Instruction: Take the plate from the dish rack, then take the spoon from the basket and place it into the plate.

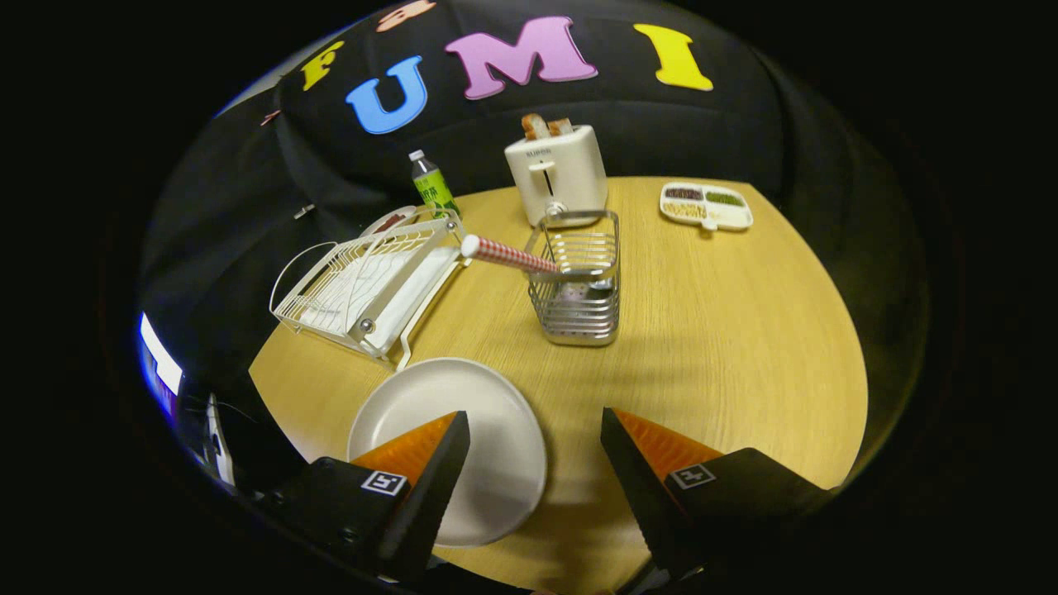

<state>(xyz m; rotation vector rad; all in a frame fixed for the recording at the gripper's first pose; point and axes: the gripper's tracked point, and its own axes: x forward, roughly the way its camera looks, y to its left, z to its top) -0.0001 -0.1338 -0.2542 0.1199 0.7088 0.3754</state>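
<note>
Wooden table (702, 330) has the plate (450, 446) sitting empty near the rack (364, 285). Spoon (508, 254) leans in the basket (579, 285). Gripper (536, 475) hangs spread wide, holding nothing.

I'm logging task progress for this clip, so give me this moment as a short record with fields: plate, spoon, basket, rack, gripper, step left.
plate: round white plate flat on the wooden table, partly under one finger
spoon: red-checked-handled spoon leaning in the wire metal basket, handle out toward the rack
rack: white wire dish rack, beside the basket
hand-held gripper: open, holding nothing, fingers above the plate's edge
step left: take the spoon, put it in the plate
</note>
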